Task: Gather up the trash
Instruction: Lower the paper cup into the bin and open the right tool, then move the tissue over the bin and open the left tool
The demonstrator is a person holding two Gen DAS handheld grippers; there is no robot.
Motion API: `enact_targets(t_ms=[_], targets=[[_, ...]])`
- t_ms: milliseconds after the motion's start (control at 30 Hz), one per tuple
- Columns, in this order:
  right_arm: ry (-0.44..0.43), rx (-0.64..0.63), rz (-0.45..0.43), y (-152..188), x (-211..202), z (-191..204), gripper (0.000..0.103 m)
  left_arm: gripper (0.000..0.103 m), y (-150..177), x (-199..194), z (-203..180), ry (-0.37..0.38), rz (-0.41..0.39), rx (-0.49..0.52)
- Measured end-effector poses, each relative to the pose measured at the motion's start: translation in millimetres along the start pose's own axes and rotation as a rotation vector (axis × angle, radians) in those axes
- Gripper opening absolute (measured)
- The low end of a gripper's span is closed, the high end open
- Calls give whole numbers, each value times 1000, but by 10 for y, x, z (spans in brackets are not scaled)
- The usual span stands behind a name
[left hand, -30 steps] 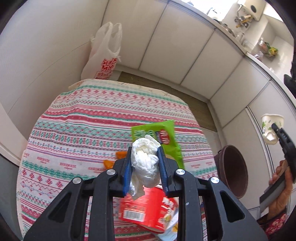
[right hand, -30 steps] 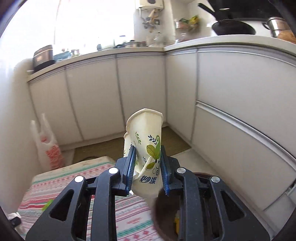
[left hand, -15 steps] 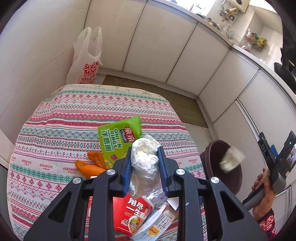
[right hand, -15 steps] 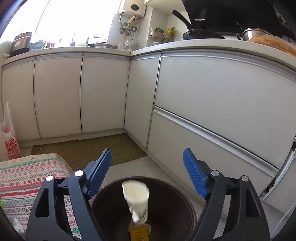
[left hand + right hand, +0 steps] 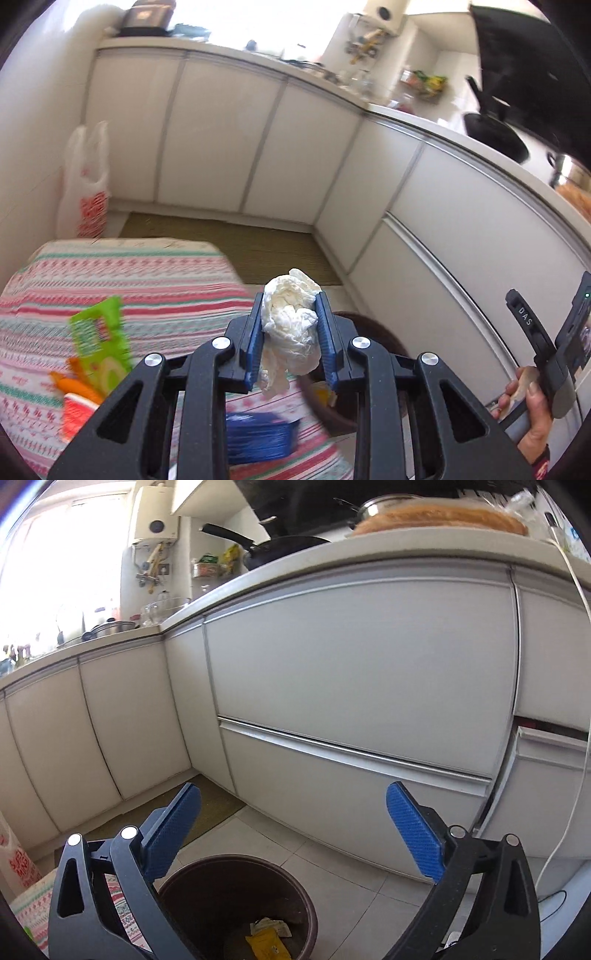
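Crumpled paper tissue (image 5: 290, 325), woven cloth (image 5: 155, 280)

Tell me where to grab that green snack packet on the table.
Take the green snack packet by its far edge, which lies bare on the tablecloth. Come from above with the tool; the packet lies flat, and its near end sits among orange scraps.
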State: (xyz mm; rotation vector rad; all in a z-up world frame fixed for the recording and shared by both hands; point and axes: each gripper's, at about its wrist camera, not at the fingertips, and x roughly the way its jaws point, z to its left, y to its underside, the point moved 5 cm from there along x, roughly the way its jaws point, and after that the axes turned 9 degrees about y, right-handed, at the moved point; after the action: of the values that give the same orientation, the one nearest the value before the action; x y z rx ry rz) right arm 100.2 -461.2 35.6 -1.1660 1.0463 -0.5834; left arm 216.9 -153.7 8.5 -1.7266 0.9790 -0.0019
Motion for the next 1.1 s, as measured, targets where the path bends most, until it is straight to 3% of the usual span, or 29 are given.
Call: enact_targets(t_ms=[300, 633, 733, 867, 1100], targets=[[115, 55, 169, 125, 683, -551, 96, 29, 17, 850, -1013, 78, 75, 134], [140, 82, 277, 264, 907, -633, 96, 31, 258, 1566, -1461, 63, 184, 214], [130, 91, 290, 275, 919, -613, 96, 38, 308, 1692, -1487, 52, 213, 212], [116, 91, 305, 297, 927, -567, 96, 60, 363, 1743, -1432, 42, 228, 207], [108, 87, 309, 304, 907, -519, 96, 83, 470, 1745, -1367, 24, 250, 218]])
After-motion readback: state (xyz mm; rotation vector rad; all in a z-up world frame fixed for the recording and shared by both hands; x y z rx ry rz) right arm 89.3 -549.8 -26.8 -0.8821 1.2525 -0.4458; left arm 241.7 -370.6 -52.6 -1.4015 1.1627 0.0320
